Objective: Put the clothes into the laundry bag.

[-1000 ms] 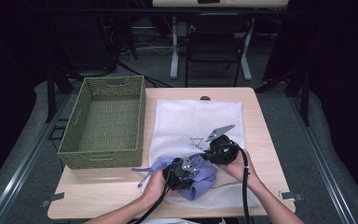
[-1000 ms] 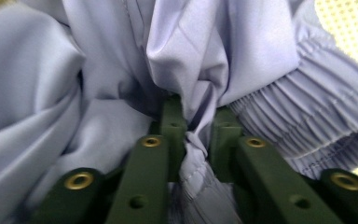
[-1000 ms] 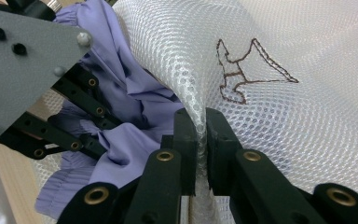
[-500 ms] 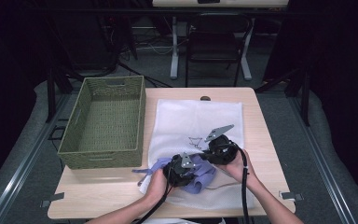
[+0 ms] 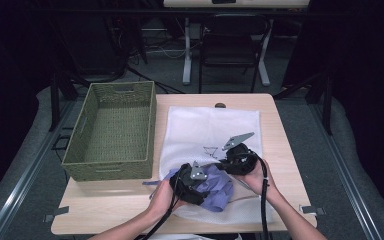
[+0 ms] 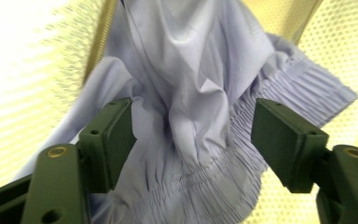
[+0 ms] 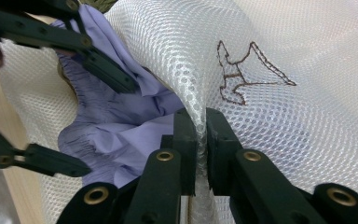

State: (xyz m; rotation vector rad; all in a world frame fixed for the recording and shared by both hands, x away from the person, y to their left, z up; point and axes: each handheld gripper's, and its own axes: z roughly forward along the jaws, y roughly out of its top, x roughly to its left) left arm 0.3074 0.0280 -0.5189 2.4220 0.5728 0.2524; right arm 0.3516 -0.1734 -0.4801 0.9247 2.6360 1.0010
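Lavender garment (image 5: 219,189) sits bunched at the near edge of the table (image 5: 280,125), tucked at the mouth of the white mesh bag (image 5: 212,127) that's spread flat beside the green wicker basket (image 5: 112,130). Your left gripper (image 6: 193,135) has just been opening: its jaws stand apart now, the gathered cloth between them but not pinched. Your right gripper (image 7: 201,140) is clamped tight on a fold of the mesh, the bag's edge lifted just beside the brown stitched emblem (image 7: 247,72). Both hands sit close together, the garment between them.
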